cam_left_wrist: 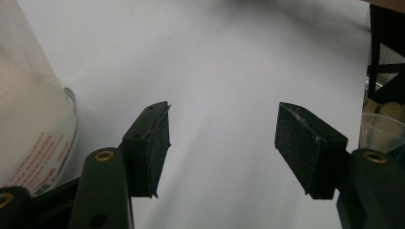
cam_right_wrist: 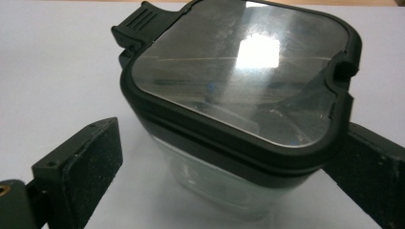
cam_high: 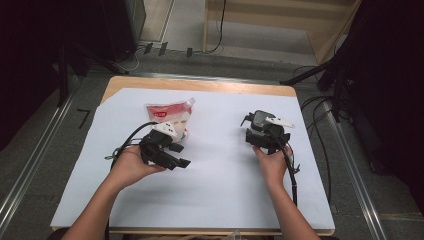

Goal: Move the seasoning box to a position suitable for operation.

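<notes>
Two grippers work over the white sheet. The right gripper [cam_right_wrist: 224,176] stands wide around a clear box [cam_right_wrist: 229,157] with a dark-rimmed lid [cam_right_wrist: 239,81]; one pad is apart from its wall, the other looks close or touching. It should centre the box before closing low on the walls. The left gripper [cam_left_wrist: 222,148] gapes empty, a pouch [cam_high: 169,116] just beside it.

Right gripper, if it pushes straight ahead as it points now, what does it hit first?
The clear container with the black-rimmed lid. It already sits between the open right gripper, so going on would likely bring the gripper's body against the container's near wall; how much gap is left is unclear.
</notes>
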Action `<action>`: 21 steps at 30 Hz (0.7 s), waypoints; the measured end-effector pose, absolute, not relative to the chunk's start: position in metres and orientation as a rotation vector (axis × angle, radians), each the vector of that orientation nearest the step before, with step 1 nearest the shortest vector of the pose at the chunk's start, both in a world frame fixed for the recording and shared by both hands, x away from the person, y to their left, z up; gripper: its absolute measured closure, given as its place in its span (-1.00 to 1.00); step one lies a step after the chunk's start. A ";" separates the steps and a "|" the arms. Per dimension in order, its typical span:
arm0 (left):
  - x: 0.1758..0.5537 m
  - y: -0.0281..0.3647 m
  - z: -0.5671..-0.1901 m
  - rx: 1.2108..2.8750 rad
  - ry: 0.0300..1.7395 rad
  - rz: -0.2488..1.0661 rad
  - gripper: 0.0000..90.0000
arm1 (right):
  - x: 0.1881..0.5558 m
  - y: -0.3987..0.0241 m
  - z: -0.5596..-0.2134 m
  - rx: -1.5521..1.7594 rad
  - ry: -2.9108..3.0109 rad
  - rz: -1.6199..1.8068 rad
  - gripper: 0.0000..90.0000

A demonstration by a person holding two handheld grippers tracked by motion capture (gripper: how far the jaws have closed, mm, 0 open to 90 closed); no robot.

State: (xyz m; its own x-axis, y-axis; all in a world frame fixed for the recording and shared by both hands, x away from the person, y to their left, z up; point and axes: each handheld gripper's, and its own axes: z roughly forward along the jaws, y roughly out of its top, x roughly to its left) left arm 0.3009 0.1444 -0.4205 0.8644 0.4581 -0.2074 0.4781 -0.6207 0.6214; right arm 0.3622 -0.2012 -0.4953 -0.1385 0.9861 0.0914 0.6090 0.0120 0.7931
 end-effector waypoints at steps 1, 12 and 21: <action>0.301 0.144 -0.421 2.334 0.673 -0.037 -0.16 | 0.363 -0.200 -0.496 1.618 1.785 0.975 -0.96; 0.304 0.147 -0.422 2.328 0.674 -0.041 -0.15 | 0.374 -0.193 -0.510 1.663 1.622 1.004 -0.91; 0.304 0.145 -0.423 2.340 0.671 -0.044 -0.15 | 0.379 -0.189 -0.512 1.648 1.533 0.998 -0.85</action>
